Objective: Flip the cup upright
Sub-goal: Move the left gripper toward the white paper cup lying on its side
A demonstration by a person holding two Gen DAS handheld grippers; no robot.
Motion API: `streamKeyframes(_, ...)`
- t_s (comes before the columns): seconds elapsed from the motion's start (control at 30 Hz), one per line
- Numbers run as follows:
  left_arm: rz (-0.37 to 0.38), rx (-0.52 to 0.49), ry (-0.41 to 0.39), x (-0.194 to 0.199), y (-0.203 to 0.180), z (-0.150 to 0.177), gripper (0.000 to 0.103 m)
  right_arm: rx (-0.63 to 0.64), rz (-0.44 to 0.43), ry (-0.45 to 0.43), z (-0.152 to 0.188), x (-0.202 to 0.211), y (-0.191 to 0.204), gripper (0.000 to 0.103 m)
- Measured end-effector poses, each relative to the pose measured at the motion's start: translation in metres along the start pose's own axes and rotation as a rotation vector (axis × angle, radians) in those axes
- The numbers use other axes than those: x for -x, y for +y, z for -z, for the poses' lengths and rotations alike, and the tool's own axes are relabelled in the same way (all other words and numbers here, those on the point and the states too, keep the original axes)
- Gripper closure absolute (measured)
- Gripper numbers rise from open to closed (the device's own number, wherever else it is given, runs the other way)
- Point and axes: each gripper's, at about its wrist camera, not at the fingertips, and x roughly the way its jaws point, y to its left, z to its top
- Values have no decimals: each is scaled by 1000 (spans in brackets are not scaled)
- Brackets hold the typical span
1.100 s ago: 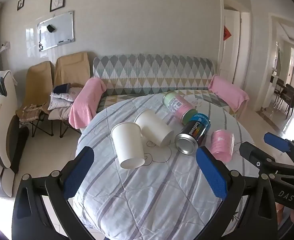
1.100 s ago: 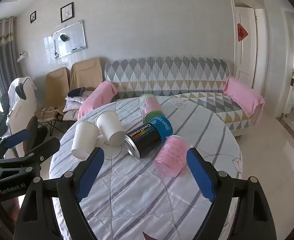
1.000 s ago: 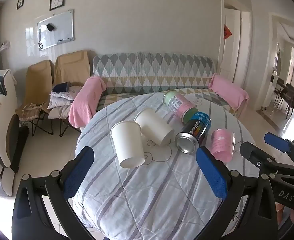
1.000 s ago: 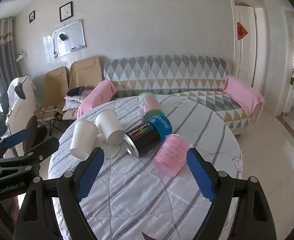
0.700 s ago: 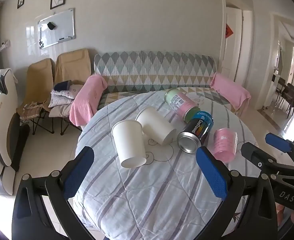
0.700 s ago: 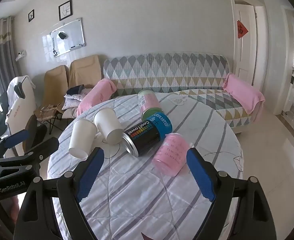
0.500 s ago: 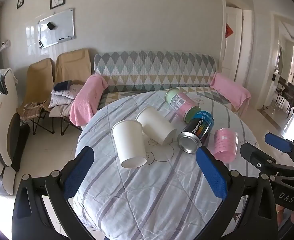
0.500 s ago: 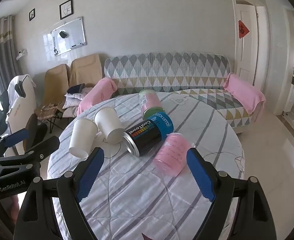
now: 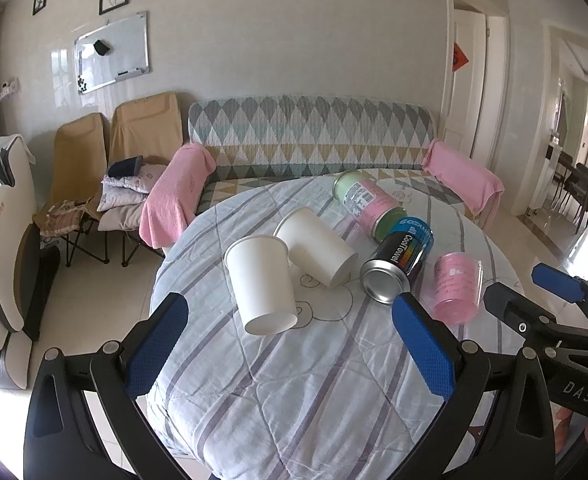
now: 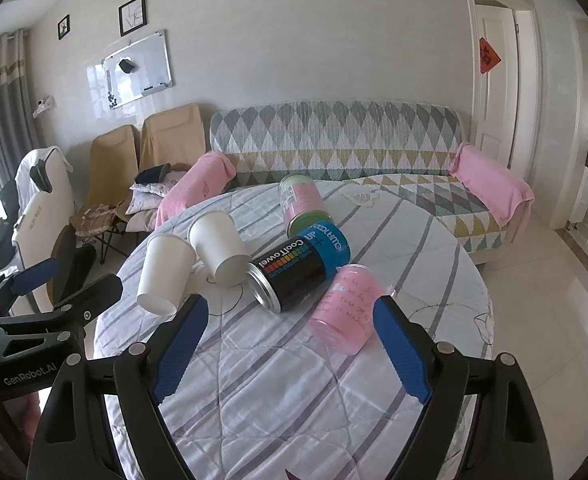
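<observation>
Round table (image 9: pixel 334 392) covered with a striped quilted cloth, seen from its near edge by both wrist cameras. Five containers lie on their sides in a cluster on the far half. From left to right: a white paper cup (image 9: pixel 262 284) with its base toward the cameras; a second white paper cup (image 9: pixel 318 252) just beside it, the two rims touching or nearly so at the far end; a black-and-blue can (image 9: pixel 398 260) with its silver end facing near; and a pink translucent cup (image 9: pixel 456 286), base toward the near side, mouth toward the far side. Behind the can lies a pink-and-green canister (image 9: pixel 368 204), its end close to or touching the can's blue end; contact cannot be told.

Left gripper (image 9: pixel 289 344): fingers spread wide and grasping nothing, held over the near edge of the table, well short of the cups, with the left white cup framed between its blue pads (image 9: pixel 155 344). Right gripper (image 10: pixel 289 344): likewise released and empty, hovering over the cloth near the pink cup, which sits just beyond its right pad (image 10: pixel 402 352). Each gripper appears at the edge of the other's view. In the background stand a diamond-patterned sofa (image 9: pixel 314 136), folding chairs (image 9: pixel 113 152) and a whiteboard (image 9: pixel 111 52)
</observation>
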Motion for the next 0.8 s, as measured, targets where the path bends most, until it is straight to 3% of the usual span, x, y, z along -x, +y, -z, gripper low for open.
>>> streamKeyframes(0.4,-39,44,46,-11,31,-2,0,-56,-24,35,-9,-10,-7,17)
streamKeyframes(0.8,-50,46,91,-30,47,-9,0,61,-62,111,-32,-48,21,17)
